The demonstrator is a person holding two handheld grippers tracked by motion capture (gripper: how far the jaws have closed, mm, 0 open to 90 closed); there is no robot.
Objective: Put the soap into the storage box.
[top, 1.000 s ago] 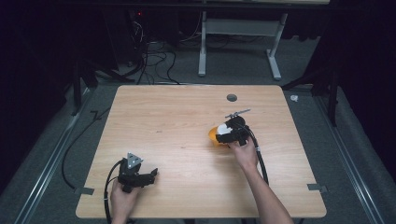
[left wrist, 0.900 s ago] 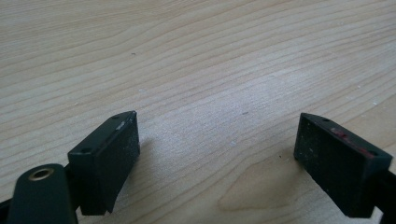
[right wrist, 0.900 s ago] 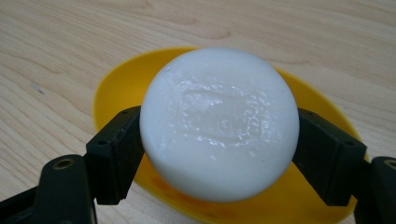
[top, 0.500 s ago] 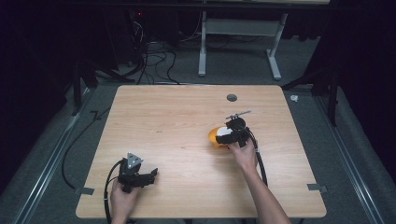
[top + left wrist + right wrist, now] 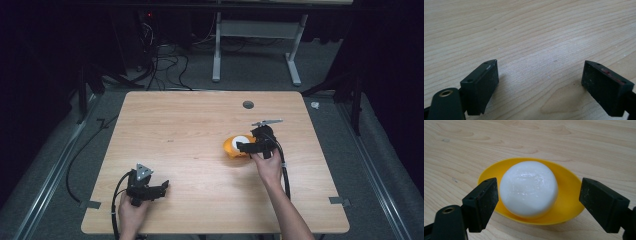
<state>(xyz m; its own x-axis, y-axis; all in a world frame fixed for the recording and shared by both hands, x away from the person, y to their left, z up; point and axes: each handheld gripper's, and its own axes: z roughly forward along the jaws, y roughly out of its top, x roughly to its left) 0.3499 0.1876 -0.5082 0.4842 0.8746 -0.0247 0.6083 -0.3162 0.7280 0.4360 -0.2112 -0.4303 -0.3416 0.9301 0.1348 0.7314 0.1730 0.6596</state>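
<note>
A white rounded lump [image 5: 529,187] sits in a shallow yellow dish [image 5: 570,195] on the wooden table. From above, the dish [image 5: 231,147] lies right of the table's middle with the white lump [image 5: 242,140] in it. My right gripper [image 5: 244,146] hovers at the dish, open, its jaws standing wide on either side of the lump without touching it [image 5: 537,202]. My left gripper [image 5: 164,187] rests near the front left of the table, open, with bare wood between its jaws [image 5: 540,85].
The table [image 5: 190,125] has a small round hole [image 5: 248,105] near its far edge. Cables [image 5: 160,70] and a grey desk frame [image 5: 255,45] stand on the floor beyond the table. Tape marks [image 5: 339,201] sit at the front corners.
My right gripper has shifted slightly toward the person, staying at the yellow dish. The left gripper has not moved.
</note>
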